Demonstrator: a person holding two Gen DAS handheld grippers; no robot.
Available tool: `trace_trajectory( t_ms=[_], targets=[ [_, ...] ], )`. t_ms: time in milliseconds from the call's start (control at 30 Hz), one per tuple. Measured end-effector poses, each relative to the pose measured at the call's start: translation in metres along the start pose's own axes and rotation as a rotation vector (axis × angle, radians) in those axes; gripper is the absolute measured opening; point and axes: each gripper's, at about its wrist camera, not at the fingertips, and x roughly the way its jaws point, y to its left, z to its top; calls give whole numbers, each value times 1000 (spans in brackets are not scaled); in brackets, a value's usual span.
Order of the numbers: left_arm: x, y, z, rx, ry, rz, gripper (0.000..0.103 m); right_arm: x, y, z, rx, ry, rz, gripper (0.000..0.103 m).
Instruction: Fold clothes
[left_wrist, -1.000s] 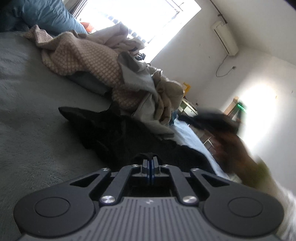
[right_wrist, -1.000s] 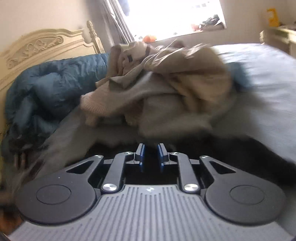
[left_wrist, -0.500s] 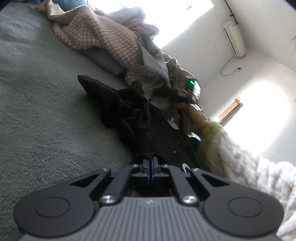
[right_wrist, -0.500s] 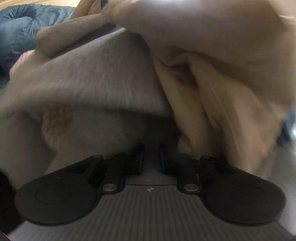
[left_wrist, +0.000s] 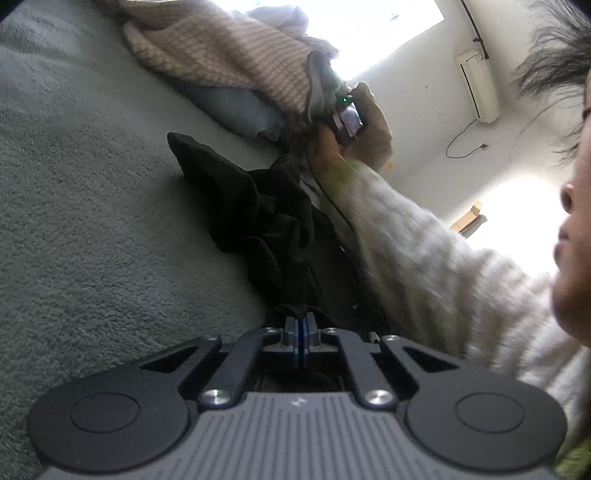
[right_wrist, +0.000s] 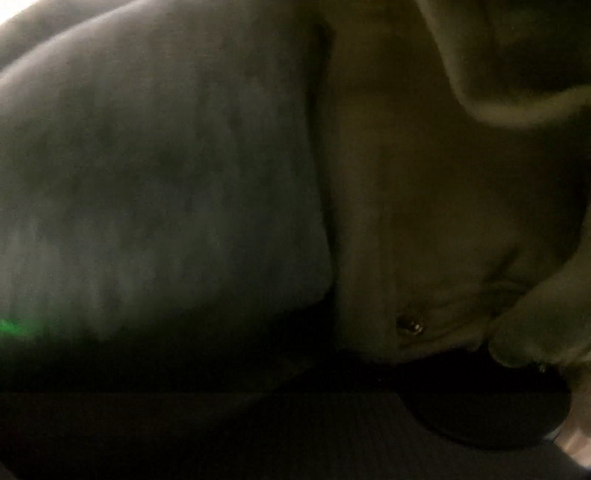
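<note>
A black garment lies crumpled on the grey bed cover. My left gripper is shut on its near edge, low over the bed. Behind it sits a pile of clothes: a beige knit, a grey piece and a tan piece. My right gripper, held by a hand in a white sleeve, is pushed into that pile. Its jaws are closing, but cloth hides the fingers. The right wrist view is dark, filled with grey fabric and tan fabric.
A bright window is behind the pile. An air conditioner hangs on the white wall at the right. The person's head leans in at the right edge. Open bed cover stretches to the left of the black garment.
The right gripper swept in from the right and plunged into the clothes pile, so its view went dark. The left gripper sank a little toward the bed, still shut on the black garment.
</note>
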Motion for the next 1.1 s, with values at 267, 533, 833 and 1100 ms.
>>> trace_trajectory(
  t_ms=[267,533,833,1100],
  targets=[
    [-7,5,-1,-11,0,-7,3,-7,-22,-8,144,52,-25,5],
    [-14,2,-4,7,-17,13,3,-127,-62,7,182,419,-9,40],
    [-18,-12,-9,55,-43,49,3,-413,-120,4,235,308,136,59],
    [-17,-10,-11,46,-56,36,3,-612,-176,-145,289,378,10,61]
  ],
)
